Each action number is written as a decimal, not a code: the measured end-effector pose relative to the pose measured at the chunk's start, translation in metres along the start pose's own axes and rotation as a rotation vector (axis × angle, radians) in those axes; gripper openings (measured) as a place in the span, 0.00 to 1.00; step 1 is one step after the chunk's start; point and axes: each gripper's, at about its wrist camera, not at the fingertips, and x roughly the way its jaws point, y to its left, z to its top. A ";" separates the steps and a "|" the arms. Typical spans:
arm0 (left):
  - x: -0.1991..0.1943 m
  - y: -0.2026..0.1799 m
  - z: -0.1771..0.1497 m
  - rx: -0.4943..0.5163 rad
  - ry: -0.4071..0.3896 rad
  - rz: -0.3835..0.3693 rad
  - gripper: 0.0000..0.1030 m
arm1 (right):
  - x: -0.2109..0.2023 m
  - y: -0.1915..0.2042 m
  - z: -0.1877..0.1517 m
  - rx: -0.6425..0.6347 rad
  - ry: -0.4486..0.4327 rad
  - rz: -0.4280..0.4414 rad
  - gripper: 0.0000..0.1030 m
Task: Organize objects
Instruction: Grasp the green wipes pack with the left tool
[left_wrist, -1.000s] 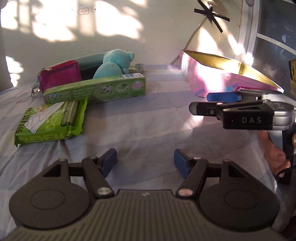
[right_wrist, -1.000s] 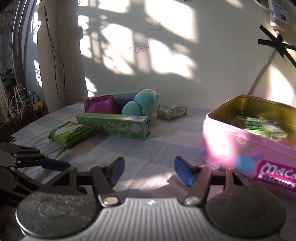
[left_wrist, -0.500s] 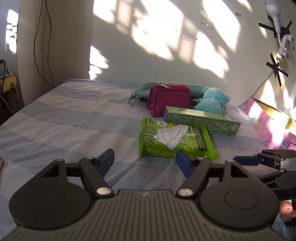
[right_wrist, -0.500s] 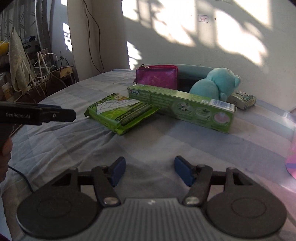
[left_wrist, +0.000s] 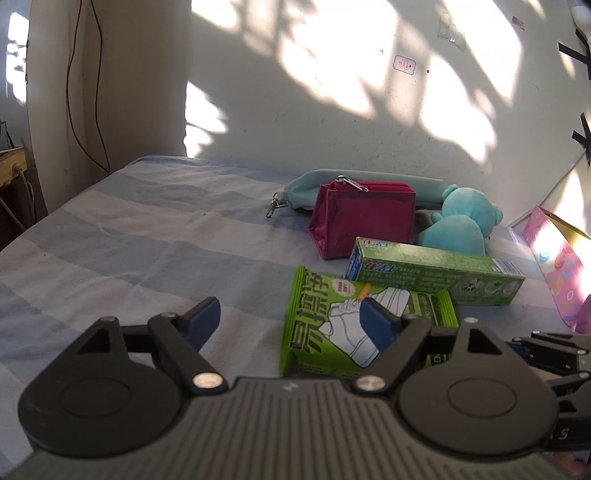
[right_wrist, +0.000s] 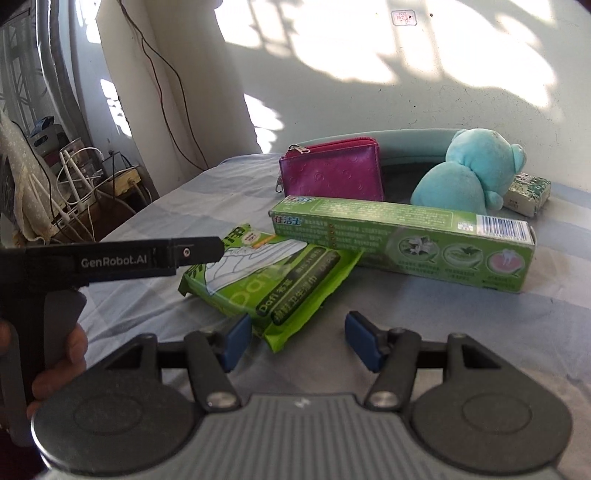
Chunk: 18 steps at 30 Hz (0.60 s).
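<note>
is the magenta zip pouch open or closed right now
Closed, as far as shows. The magenta pouch stands on edge against the teal case, its zipper line running unbroken along the top to the pull at the left end.

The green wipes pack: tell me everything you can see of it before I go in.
The wipes pack is a flat, soft plastic pouch, bright green with crimped ends, a white shoe picture and dark label bands. It lies flat on the striped sheet, unopened as far as I can tell. Its far edge tucks under or against the toothpaste box; which, I cannot tell. The right gripper sits just before its near corner, fingers not touching it, nothing between them.
</note>
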 end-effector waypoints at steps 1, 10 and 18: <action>0.002 0.000 0.000 -0.001 0.004 0.001 0.82 | 0.003 -0.001 0.002 0.011 0.004 0.003 0.56; 0.015 0.008 -0.007 -0.084 0.045 -0.068 0.72 | 0.017 0.005 0.003 0.037 0.005 0.052 0.29; 0.008 -0.012 -0.013 -0.058 0.072 -0.178 0.52 | 0.003 0.003 -0.004 0.037 -0.008 0.018 0.20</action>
